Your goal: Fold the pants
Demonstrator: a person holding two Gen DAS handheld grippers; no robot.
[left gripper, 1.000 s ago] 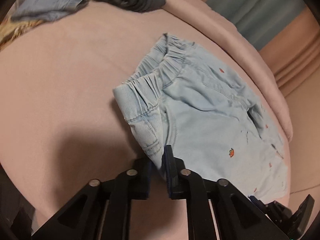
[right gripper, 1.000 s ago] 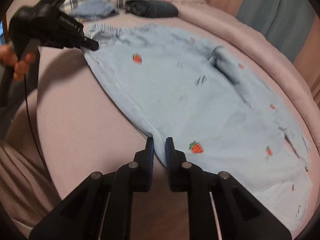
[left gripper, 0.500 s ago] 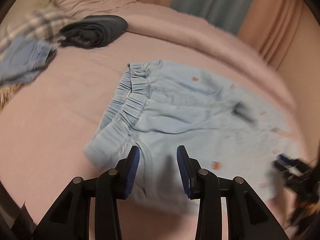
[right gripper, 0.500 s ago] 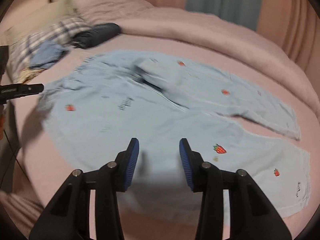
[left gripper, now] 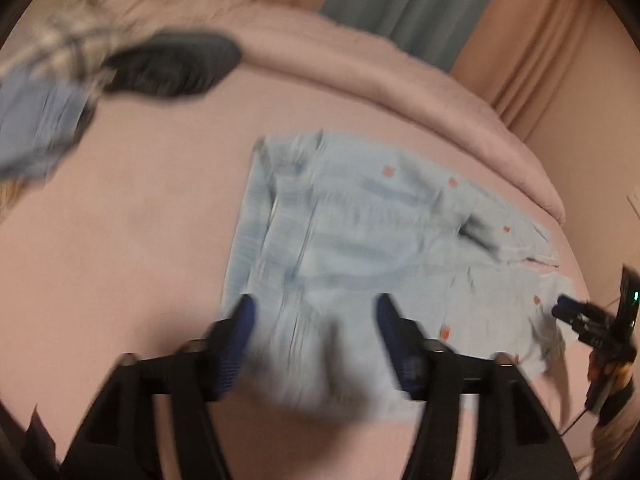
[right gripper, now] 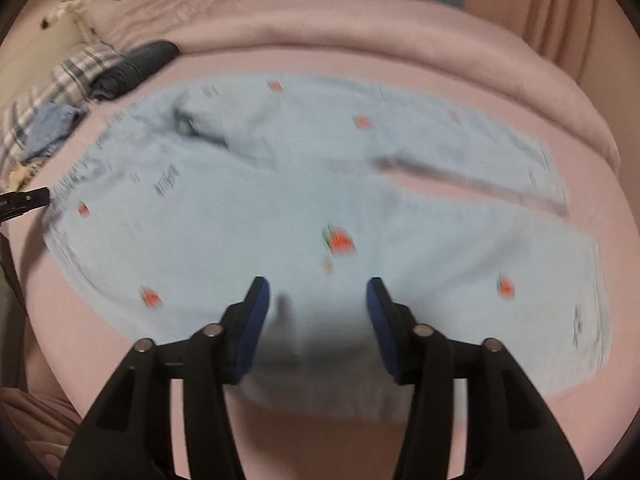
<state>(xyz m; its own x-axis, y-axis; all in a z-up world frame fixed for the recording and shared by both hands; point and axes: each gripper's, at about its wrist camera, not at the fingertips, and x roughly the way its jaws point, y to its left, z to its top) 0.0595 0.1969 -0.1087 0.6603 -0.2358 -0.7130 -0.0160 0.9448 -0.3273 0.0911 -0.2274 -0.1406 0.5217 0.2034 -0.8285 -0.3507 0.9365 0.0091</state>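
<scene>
Light blue pants (right gripper: pixel 280 200) with small red strawberry prints lie spread flat on the pink bed, waistband at the left, both legs running to the right. They also show in the left wrist view (left gripper: pixel 352 240), waistband nearest. My left gripper (left gripper: pixel 314 308) is open and empty above the waistband end. My right gripper (right gripper: pixel 318 288) is open and empty above the near leg. The right gripper also appears in the left wrist view (left gripper: pixel 576 316) at the far right, and the left gripper's tip (right gripper: pixel 24 202) shows at the left edge of the right wrist view.
A dark folded garment (right gripper: pixel 136 64), a blue garment (right gripper: pixel 52 128) and a plaid cloth (right gripper: pixel 72 76) lie at the head of the bed. A rolled pink duvet (right gripper: pixel 400 28) runs along the far side. Curtains (left gripper: pixel 420 8) hang behind.
Both grippers let go of the pants and opened wide. The pants now lie flat with both legs spread. Both grippers have pulled back and up from the cloth.
</scene>
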